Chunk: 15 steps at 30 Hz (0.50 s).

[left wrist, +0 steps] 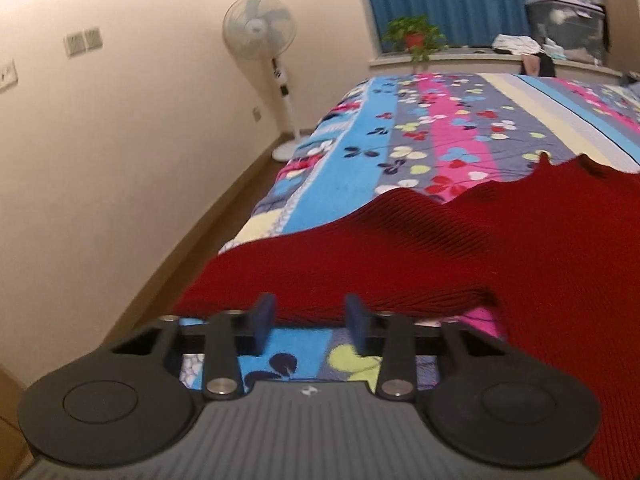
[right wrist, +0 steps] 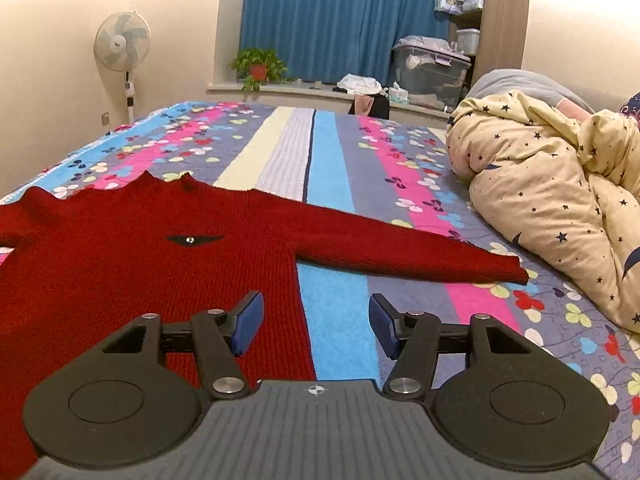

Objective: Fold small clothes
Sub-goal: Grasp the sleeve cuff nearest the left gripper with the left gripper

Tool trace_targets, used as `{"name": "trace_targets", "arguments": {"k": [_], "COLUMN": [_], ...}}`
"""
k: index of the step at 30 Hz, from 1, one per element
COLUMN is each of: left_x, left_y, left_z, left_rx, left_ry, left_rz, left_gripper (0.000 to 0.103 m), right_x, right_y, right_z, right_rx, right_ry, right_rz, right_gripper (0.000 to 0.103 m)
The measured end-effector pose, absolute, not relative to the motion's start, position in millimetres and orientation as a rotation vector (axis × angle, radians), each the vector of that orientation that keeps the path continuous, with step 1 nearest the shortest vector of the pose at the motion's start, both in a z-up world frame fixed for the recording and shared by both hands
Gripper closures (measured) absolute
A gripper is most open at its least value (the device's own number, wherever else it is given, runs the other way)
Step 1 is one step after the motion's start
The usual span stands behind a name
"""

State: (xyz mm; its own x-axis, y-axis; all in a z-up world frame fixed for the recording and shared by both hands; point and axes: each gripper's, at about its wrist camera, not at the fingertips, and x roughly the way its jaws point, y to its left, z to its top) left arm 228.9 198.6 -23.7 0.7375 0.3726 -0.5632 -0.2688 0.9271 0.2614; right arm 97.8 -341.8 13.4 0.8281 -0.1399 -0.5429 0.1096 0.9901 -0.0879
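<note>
Two claws, left (left wrist: 310, 322) and right (right wrist: 316, 326), one red sweater (right wrist: 120, 264).

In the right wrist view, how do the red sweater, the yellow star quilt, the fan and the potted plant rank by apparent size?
1. red sweater
2. yellow star quilt; both lie near the camera, so true sizes stay unsure
3. fan
4. potted plant

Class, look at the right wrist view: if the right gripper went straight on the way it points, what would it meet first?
Probably the bedspread: the right gripper points down at its blue stripe, just beside the red sweater. The outstretched sleeve lies further on. Depth is uncertain.
</note>
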Motion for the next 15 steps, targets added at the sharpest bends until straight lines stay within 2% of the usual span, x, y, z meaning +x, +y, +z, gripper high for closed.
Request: {"name": "trace_targets", "arguments": {"k": [3, 10, 12, 15], "left_x": [234.5, 251.2, 253.9, 257.1], "left_y": [217.6, 291.4, 308.4, 329.1], "left_z": [-25.1, -35.1, -39.9, -45.8], "left_rx": [0.130, -0.118, -0.156, -0.236], "left_ry": [0.661, 0.691, 0.709, 0.712], "left_rz": [0.386, 0.540, 0.576, 0.587], "left_gripper": [0.078, 0.075, 0.065, 0.058], "right_x": [108.1, 120.8, 123.1, 126.2], "right_y": [-338.0, -330.6, -327.8, -323.3], "right_z": [6.5, -4.2, -7.9, -14.8], "right_rx": [-0.066, -0.078, -0.095, -0.125], "right_ry": [0.608, 0.667, 0.684, 0.721], "right_rz": [-0.138, -0.139, -0.137, -0.123], "right_gripper": [0.072, 0.073, 0.073, 0.073]}}
